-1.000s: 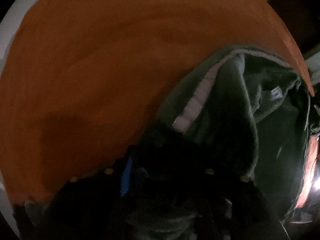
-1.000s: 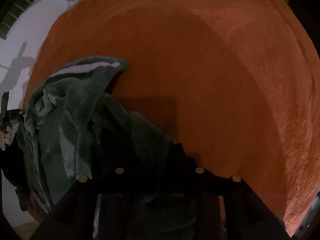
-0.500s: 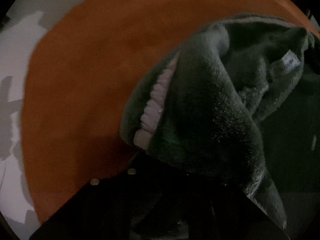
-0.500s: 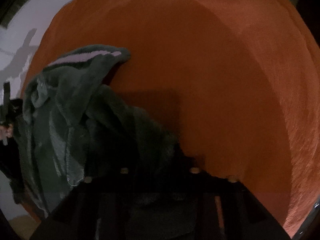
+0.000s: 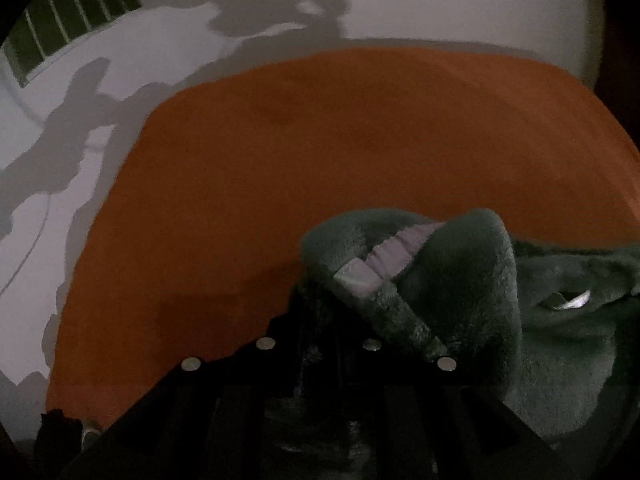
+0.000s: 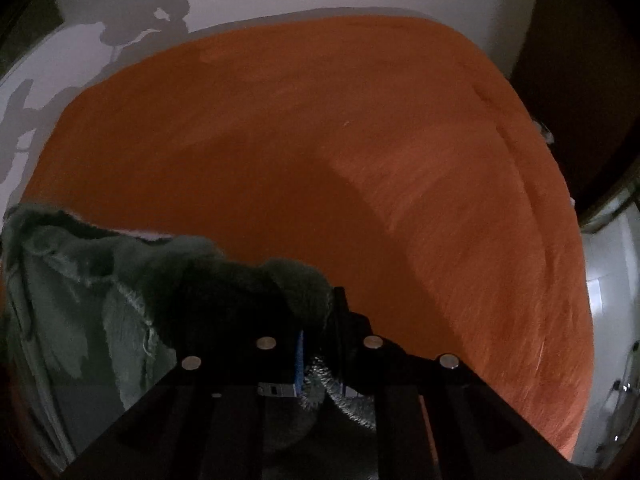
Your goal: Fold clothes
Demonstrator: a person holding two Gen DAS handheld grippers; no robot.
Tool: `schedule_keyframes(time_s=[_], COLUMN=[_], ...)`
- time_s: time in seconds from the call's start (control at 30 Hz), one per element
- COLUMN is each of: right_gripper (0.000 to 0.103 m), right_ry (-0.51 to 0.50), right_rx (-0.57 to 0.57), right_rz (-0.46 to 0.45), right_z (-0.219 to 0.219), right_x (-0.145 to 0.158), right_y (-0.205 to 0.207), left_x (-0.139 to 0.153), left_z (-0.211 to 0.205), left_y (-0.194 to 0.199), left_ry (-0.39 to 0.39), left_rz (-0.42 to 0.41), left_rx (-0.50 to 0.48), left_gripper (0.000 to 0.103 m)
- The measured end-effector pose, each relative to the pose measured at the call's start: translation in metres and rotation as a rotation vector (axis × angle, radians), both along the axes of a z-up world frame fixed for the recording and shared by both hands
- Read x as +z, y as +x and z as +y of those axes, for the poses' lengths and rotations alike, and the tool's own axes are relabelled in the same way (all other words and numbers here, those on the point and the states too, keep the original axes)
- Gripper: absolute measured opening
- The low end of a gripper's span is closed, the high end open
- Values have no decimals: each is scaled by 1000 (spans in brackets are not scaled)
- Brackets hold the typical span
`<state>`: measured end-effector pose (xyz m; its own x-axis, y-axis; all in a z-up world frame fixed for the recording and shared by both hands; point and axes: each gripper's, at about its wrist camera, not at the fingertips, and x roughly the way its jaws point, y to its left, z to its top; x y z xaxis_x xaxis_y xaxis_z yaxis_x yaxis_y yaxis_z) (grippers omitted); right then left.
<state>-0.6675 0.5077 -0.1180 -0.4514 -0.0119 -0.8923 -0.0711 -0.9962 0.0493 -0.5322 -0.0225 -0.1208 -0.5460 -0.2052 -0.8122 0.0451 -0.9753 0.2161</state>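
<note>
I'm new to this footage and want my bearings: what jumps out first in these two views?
The big orange blanket fills most of both views, running up to a pale wall with cast shadows. Against it stands a fluffy dark green garment with a pale ribbed band, bunched at the lower right of the left view and the lower left of the right view. Both the left gripper and right gripper are closed on its fabric.

An orange blanket [image 5: 360, 140] lies below a shadowed white wall [image 5: 440, 0].

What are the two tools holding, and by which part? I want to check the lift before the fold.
Both grip the dark green fleece garment: the left tool by the edge near its pale lining, the right tool by a bunched fold.
</note>
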Motion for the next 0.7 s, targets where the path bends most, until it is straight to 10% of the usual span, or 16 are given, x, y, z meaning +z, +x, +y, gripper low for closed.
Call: schedule_keyframes(time_s=[0.2,0.3,0.47,0.7], right_gripper=[22,42,56,56], right_ry=[-34,-142,-47,-388], right_rx=[-130,-135,-78,-137], right_rz=[-39,-138,-107,343], right_z=[-12,-21,-26,37], right_x=[7,-7,6,97], right_y=[-77,-91,-79,38], left_x=[3,7,28,104], left_z=[-23,-35,-68,-79], left_y=[-81,-81,-57,47], left_ry=[98,138,300,311], left_rz=[-65,-154,-240,-127], left_rx=[238,230,153,-23], left_gripper=[16,22,41,56])
